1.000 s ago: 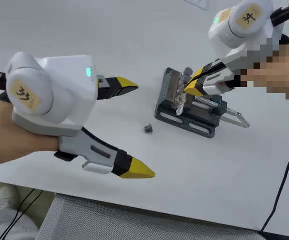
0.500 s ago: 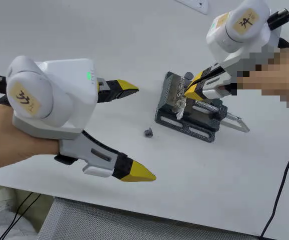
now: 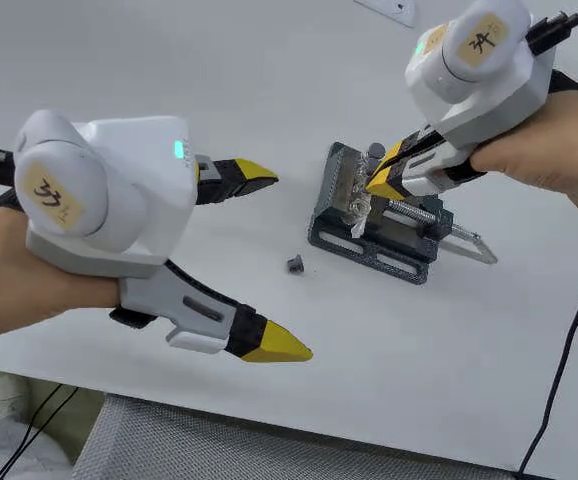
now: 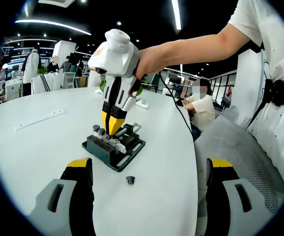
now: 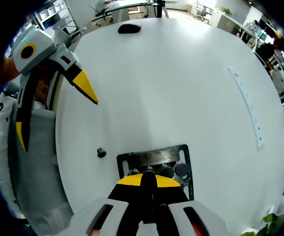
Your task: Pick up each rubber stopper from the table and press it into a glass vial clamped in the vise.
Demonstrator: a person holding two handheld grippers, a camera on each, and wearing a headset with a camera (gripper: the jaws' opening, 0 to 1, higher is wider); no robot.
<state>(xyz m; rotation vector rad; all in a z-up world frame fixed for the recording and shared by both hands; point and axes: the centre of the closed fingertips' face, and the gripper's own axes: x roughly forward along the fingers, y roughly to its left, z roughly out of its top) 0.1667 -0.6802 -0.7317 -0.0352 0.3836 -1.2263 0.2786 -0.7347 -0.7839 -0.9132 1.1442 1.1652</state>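
A black vise point(image 3: 374, 238) stands on the white table and clamps small glass vials point(image 3: 357, 205), some capped with grey stoppers point(image 5: 181, 168). My right gripper point(image 3: 378, 186) is shut, its yellow tips resting on the vials at the top of the vise point(image 5: 154, 158); I cannot see anything pinched between them. One loose dark stopper point(image 3: 295, 264) lies on the table left of the vise, and it lies just in front of the vise point(image 4: 113, 147) as the stopper point(image 4: 129, 180) in the left gripper view. My left gripper point(image 3: 279, 265) hovers open left of it, holding nothing.
A grey mesh chair back point(image 3: 269, 440) sits below the table's near edge. A black cable point(image 3: 569, 350) hangs at the right. A long white strip point(image 5: 247, 105) lies far across the table point(image 3: 169, 70). People sit in the background point(image 4: 201, 105).
The right gripper has edged slightly down and left onto the vial tops. The left gripper has stayed open in the same place.
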